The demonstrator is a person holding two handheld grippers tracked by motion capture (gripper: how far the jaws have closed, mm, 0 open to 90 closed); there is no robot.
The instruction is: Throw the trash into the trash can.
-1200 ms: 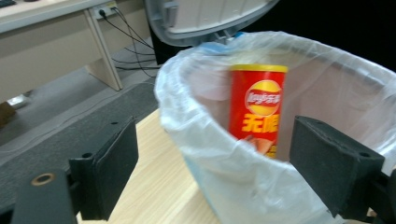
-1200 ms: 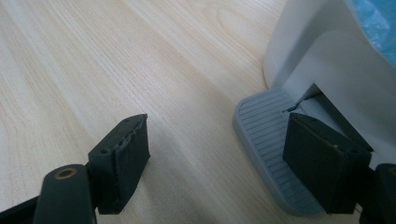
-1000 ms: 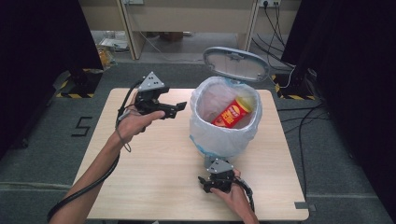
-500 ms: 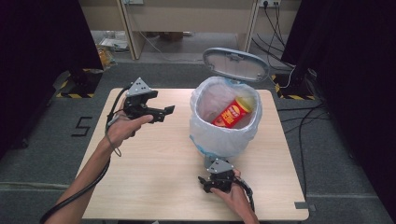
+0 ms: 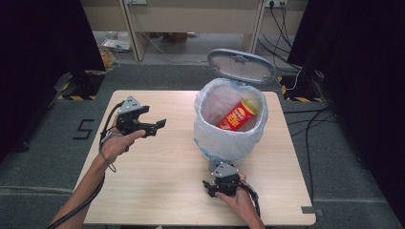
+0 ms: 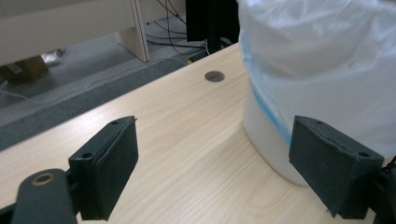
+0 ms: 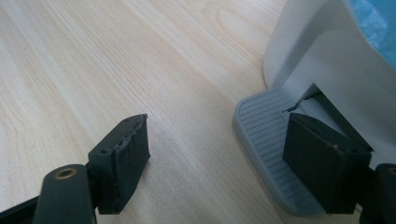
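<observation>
While the right gripper [image 5: 216,186] rests with jaws spread wide, one pad on the grey pedal [image 7: 268,140] of the lined bin [image 5: 231,129], the left gripper [image 5: 155,125] hovers open and empty above the table [image 5: 157,181].

Grey carpet floor [image 5: 57,162]; pale wood desk [image 5: 191,14] behind; black curtains [image 5: 43,57] both sides; cables [image 5: 305,119] trailing right; hazard-striped tape [image 5: 76,98] left.

Left gripper [image 5: 160,123] raised, jaws wide apart; right gripper [image 5: 208,187] low, jaws wide apart.
</observation>
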